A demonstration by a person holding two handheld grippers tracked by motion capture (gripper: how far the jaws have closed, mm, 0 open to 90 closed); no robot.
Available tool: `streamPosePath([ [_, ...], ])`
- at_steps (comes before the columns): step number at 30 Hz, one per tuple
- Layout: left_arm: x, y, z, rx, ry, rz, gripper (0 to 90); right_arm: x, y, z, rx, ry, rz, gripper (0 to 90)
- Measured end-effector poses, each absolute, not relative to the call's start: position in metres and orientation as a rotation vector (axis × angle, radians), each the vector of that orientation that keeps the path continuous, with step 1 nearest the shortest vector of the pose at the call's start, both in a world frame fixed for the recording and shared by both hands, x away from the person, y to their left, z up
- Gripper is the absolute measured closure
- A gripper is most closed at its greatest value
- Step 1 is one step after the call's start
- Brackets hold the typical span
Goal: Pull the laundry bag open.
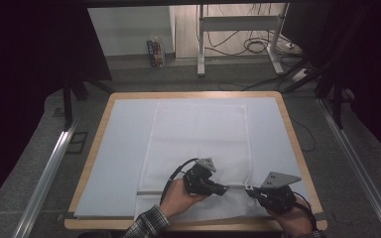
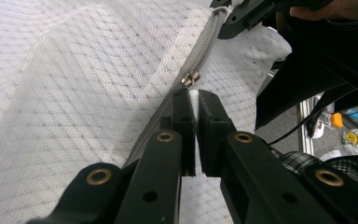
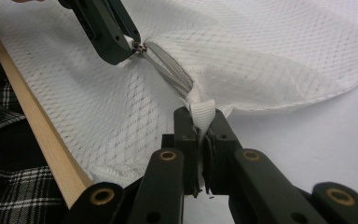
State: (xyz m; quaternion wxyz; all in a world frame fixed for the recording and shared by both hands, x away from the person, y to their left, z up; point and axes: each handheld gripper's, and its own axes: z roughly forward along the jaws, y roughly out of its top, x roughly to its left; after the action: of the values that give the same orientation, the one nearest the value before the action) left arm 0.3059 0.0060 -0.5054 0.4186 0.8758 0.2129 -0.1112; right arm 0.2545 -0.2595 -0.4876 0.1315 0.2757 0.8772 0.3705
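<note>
Left gripper, nearest in its own view, had its jaws closed tight on the white pull tab of the zipper slider; no gap between the pads worth mentioning. Right gripper was equally pinched down on a white fabric loop at the end of the grey zipper, where the zipper met the corner of the mesh laundry bag. From above, both grippers sat close together near the front edge of the table, left gripper and right gripper almost tip to tip, with the bag spread flat over a pale mat and reaching back toward the far side. Zipper ran along the bag's near end, a short taut stretch between the two tips. My read: zipper step was under way, one gripper anchoring the end tab, the other on the slider. Couldn't tell from the frames whether it was being opened or closed; the teeth between slider and loop looked meshed. Next move probably called for the right side to hold its anchor firm and keep the tape tensioned, while the left dragged the slider straight along the track, away from the loop. Risks as I saw them: the small pull slipping out of the pads, or the mesh bunching under the slider if tension dropped.
</note>
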Motion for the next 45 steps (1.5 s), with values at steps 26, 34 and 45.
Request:
streamPosePath([
  [26, 0.303, 0.039, -0.506, 2.169, 0.608, -0.263, 87.1, 0.255, -0.264, -0.487, 0.818, 2.530, 1.073, 84.4],
  [34, 0.301, 0.047, -0.505, 2.171, 0.613, -0.251, 87.1, 0.255, -0.263, -0.488, 0.815, 2.533, 1.069, 84.4],
  [45, 0.298, 0.059, -0.505, 2.164, 0.632, -0.248, 87.1, 0.255, -0.264, -0.488, 0.822, 2.536, 1.075, 84.3],
])
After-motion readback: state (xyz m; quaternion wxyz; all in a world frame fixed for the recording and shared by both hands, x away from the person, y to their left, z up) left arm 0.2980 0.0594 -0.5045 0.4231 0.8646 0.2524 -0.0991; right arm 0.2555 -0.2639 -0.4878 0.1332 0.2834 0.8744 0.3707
